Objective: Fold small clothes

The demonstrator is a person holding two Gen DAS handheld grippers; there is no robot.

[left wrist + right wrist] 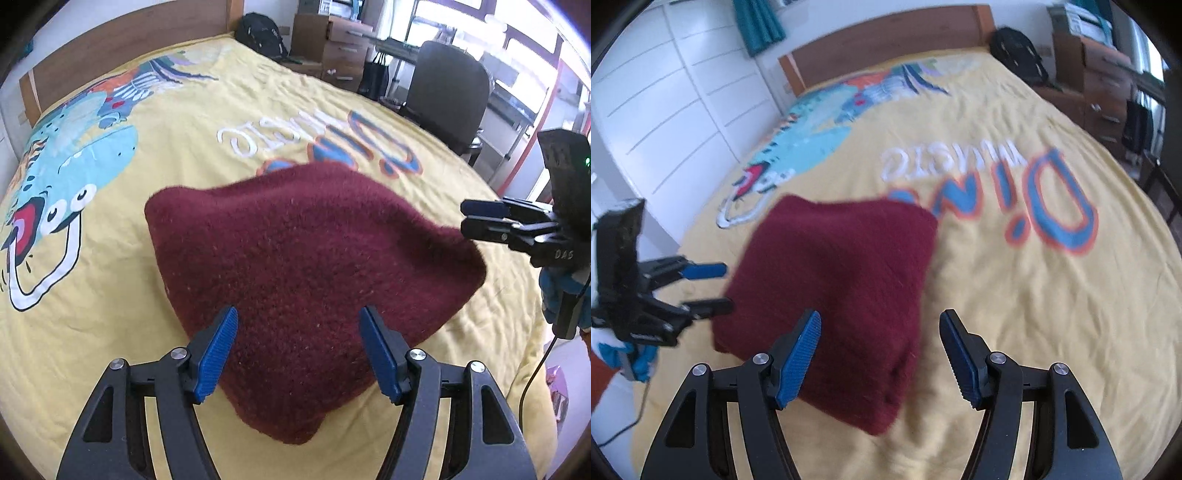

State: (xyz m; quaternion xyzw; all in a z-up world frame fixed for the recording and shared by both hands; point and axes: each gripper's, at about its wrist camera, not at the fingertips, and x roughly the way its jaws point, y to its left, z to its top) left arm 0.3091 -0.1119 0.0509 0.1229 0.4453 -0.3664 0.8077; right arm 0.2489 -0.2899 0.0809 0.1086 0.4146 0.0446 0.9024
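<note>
A folded maroon knitted garment [303, 273] lies flat on the yellow printed bedspread [184, 155]. My left gripper [299, 350] is open, its blue pads over the garment's near edge, holding nothing. My right gripper [881, 354] is open and empty over the garment's near right part [842, 280]. In the left wrist view the right gripper [467, 218] sits at the garment's right edge. In the right wrist view the left gripper [716, 288] sits open at the garment's left edge.
The bedspread [1015, 295] covers the whole bed, with a wooden headboard [886, 40] behind. A black office chair [447, 96], wooden drawers [343, 48] and a black backpack [262, 33] stand beyond the bed. White wardrobe doors [665, 103] are on the left.
</note>
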